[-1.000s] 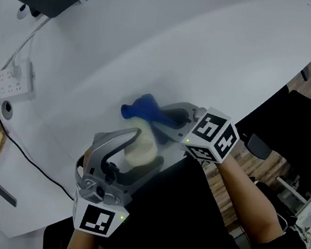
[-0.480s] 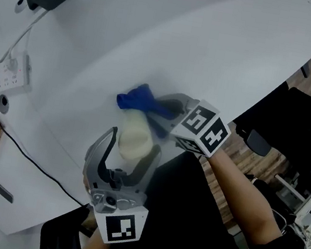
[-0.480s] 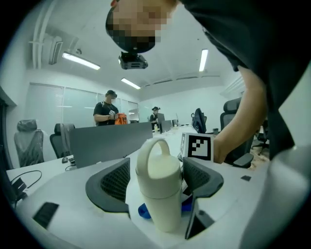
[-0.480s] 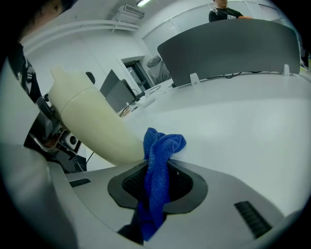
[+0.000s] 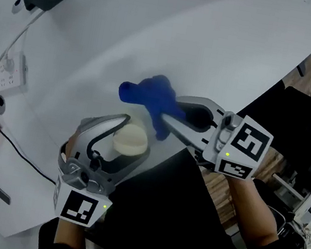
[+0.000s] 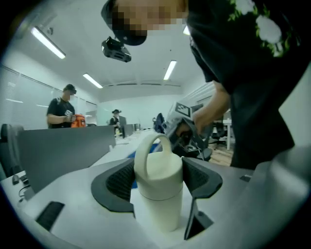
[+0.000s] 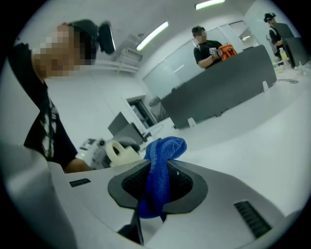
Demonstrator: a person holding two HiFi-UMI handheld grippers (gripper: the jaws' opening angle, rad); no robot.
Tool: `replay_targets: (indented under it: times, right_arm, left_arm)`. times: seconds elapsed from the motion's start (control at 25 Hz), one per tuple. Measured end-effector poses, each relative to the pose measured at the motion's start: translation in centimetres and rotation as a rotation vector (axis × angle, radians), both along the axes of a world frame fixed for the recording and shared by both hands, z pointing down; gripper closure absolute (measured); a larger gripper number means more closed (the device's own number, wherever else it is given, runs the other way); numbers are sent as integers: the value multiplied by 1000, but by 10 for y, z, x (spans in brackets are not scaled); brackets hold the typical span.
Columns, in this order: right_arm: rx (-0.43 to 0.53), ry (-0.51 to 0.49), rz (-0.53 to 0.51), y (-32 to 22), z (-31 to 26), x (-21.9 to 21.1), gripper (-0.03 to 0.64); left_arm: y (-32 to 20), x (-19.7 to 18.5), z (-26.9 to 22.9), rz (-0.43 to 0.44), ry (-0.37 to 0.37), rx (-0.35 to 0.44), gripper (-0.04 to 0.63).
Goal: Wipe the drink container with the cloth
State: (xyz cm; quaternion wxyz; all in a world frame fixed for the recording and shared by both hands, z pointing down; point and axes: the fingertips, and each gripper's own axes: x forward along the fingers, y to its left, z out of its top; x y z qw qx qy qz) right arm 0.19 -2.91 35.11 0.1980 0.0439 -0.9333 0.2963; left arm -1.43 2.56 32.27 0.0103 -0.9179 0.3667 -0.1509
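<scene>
Container (image 5: 129,140), a smooth cream cylinder with a loop handle on its lid, is by the bench's (image 5: 217,42) near edge, between the left gripper's (image 5: 132,136) closing fingers, whose ribbed pads touch its lid. The fuzzy blue cloth (image 5: 152,93), clamped in the right gripper's (image 5: 168,110) fingers, has swung off it since half a second ago, toward the bench's middle.

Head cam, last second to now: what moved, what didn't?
The right gripper pulled back toward the picture's right, taking the blue cloth off the drink container; a small gap shows between them now. The left gripper swung its rear right, then back left; its jaws are closing on the container between them. Unchanged: cloth pinched in the right jaws, container between the left jaws.
</scene>
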Motion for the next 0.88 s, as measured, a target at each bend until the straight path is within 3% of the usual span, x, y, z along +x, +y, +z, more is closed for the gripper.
replay_targets:
  times: [0.12,0.2,0.4,0.48,0.68,0.76,0.88]
  right_arm:
    - [70,-163,-53,3,-56,-10,546]
    - [95,-171,-98,12,-56,-18,546]
    - [6,-27,-45,17,12,-15,555]
    - [-15,87,-63,20,50,-14,560]
    - [120,412,-246,29,119,-13,560]
    - [169,458,-289,30,125,-15,560]
    - [170,464,-284,30,128,-15,558]
  left_arm:
    - [1,1,1,109,20,-12,298]
    - [1,2,2,116,36,-16,298]
    - [1,4,1,102,54,-8,298]
    - [1,3,0,104,71,-4,298]
    - [-2,5,-1,118,80,-4,298]
    - [-3,3,1,120,67,-26,298]
    - [1,2,5,129,25,-78,298]
